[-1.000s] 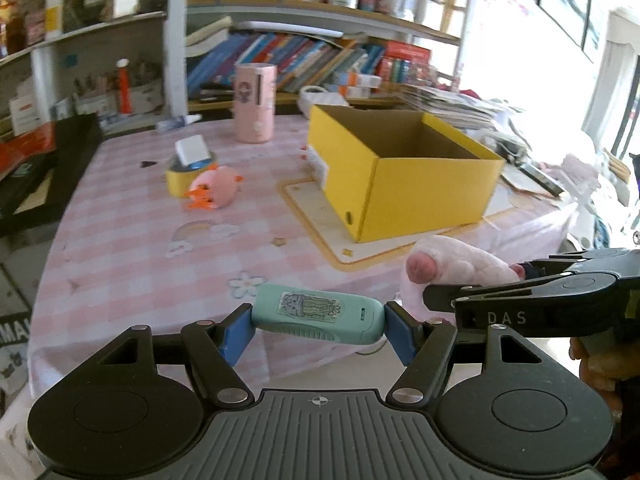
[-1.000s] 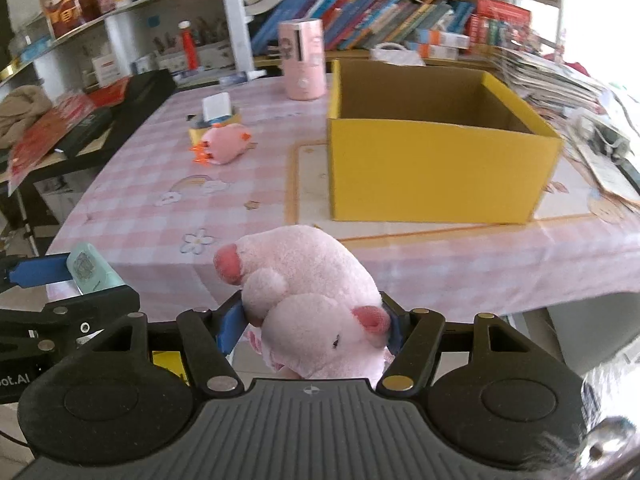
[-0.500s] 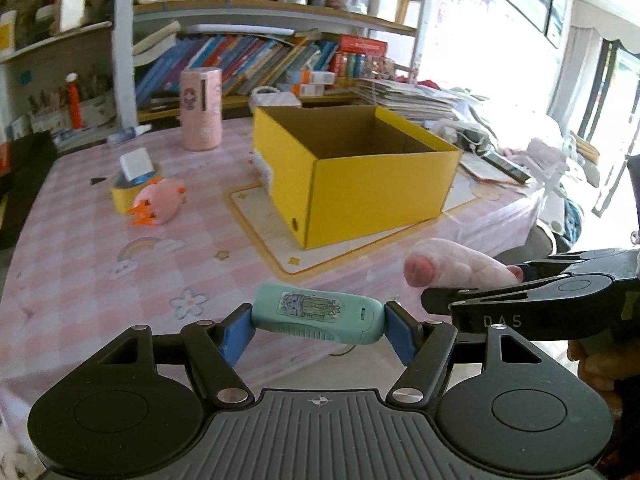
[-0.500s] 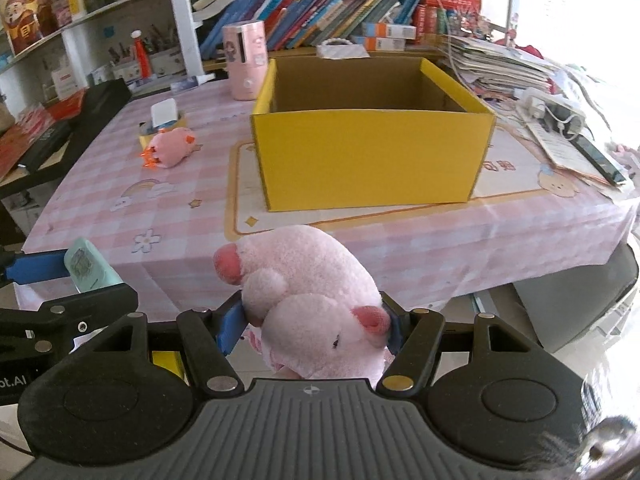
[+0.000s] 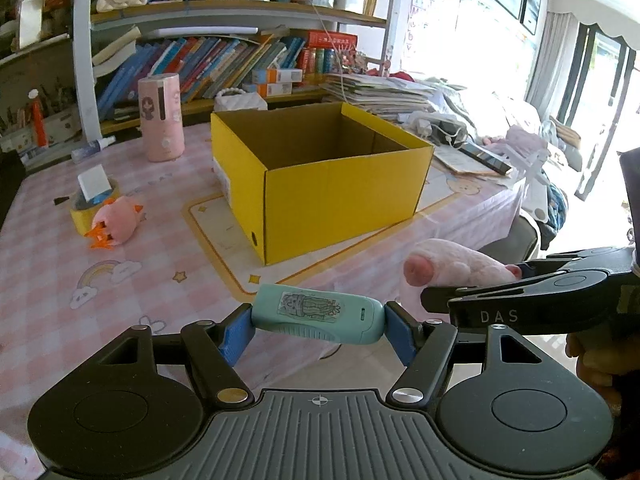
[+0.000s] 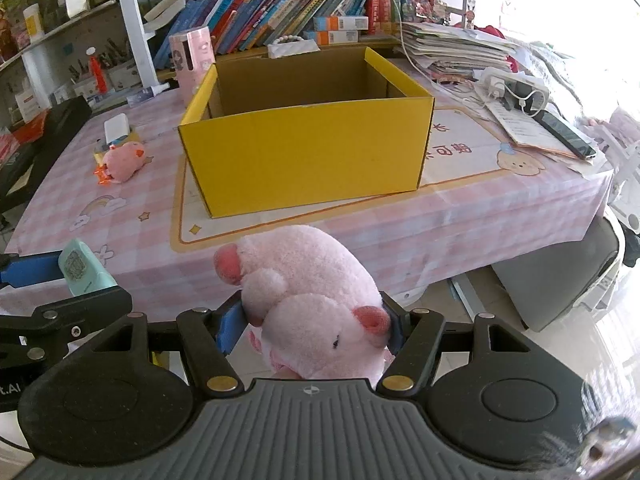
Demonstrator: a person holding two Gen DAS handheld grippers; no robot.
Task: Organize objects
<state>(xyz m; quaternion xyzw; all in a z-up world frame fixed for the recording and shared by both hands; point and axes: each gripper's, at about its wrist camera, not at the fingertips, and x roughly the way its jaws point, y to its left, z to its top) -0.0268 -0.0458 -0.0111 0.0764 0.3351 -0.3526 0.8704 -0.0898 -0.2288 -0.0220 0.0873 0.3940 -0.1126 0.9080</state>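
The left tool (image 5: 318, 326) pinches a teal device (image 5: 318, 314) with a cactus sticker crosswise between its two blue pads, one pad at each end. The right tool (image 6: 310, 326) pinches a pink plush pig (image 6: 308, 300), which bulges up over the fingers with its snout turned to the left. Both tools hang in the air just in front of the near edge of the counter (image 6: 460, 216), side by side, and each one shows in the view of the other. On the pink checked cloth stands an open yellow cardboard box (image 6: 308, 156) on a printed mat; I see nothing inside it. Well to the left of the box lies a small pink plush toy (image 5: 116, 226) with orange feet, touching a yellow tape roll (image 5: 86, 210). Behind the box stands a pink cylinder (image 5: 160, 116), near the bookshelf (image 5: 224, 60).
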